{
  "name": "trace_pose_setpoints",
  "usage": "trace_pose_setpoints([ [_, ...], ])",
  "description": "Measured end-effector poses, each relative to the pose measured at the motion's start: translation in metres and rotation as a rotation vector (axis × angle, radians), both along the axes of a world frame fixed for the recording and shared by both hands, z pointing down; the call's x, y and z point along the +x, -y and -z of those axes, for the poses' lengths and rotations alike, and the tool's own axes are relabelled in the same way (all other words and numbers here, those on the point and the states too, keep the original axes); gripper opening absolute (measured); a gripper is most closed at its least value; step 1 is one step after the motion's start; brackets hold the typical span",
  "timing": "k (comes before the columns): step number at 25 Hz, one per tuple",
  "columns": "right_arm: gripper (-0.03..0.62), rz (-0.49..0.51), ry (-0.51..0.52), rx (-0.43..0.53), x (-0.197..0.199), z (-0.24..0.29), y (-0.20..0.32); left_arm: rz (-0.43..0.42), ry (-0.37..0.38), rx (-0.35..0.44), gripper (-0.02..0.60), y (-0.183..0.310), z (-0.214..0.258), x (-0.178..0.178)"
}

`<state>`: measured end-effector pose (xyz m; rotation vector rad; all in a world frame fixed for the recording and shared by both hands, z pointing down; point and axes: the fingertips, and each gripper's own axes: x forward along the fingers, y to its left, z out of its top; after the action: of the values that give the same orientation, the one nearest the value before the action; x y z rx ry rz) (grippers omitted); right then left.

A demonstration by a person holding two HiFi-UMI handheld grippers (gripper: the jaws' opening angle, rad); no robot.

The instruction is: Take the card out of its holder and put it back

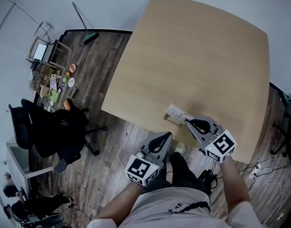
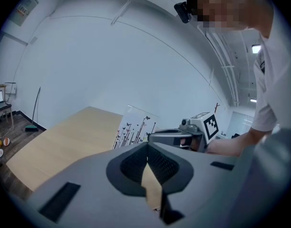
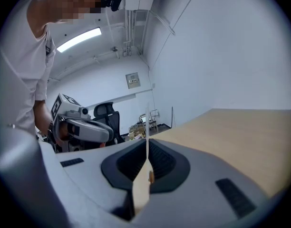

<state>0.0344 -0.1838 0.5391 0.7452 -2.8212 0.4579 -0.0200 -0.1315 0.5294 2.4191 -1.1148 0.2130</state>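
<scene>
With right tool (image 1: 186, 122), pinches the upright card (image 1: 178, 112) edge-on along its jaws, with holder (image 1: 169, 118) seemingly straight below the tips. Holds left tool (image 1: 167, 137) closed, empty, farther back.

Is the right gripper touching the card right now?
Touching. Its own view shows the right gripper with jaws closed on the card, seen edge-on as a thin line rising between them.
</scene>
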Motion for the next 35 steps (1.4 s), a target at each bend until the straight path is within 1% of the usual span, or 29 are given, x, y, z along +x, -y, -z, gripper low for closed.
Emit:
trace_pose_setpoints([
  [6,0.025,-0.001,0.037,0.029,-0.006,0.056,-0.001,-0.023,-0.013,0.015,0.012,0.002,0.035,0.001],
  [11,0.025,-0.001,0.073,0.067,-0.011,0.108,-0.003,-0.034,-0.038,0.052,0.012,0.001,0.073,-0.008],
  [17,0.025,0.057,0.084,0.098,-0.013,0.161,-0.008,-0.05,-0.07,0.121,0.012,0.002,0.131,-0.012],
  [21,0.025,0.07,0.105,0.112,-0.015,0.195,-0.008,-0.075,-0.088,0.202,0.012,0.001,0.176,-0.013],
  [23,0.025,0.075,0.111,0.124,-0.015,0.209,-0.008,-0.08,-0.094,0.23,0.012,0.002,0.192,-0.012],
  [28,0.025,0.084,0.109,0.145,-0.02,0.23,-0.006,-0.082,-0.084,0.271,0.012,0.006,0.215,-0.013],
  [33,0.025,0.095,0.113,0.135,-0.029,0.227,-0.01,-0.081,-0.079,0.277,0.012,0.007,0.217,-0.016],
  [35,0.025,0.094,0.112,0.131,-0.031,0.226,-0.011,-0.092,-0.063,0.291,0.012,0.006,0.217,-0.015],
])
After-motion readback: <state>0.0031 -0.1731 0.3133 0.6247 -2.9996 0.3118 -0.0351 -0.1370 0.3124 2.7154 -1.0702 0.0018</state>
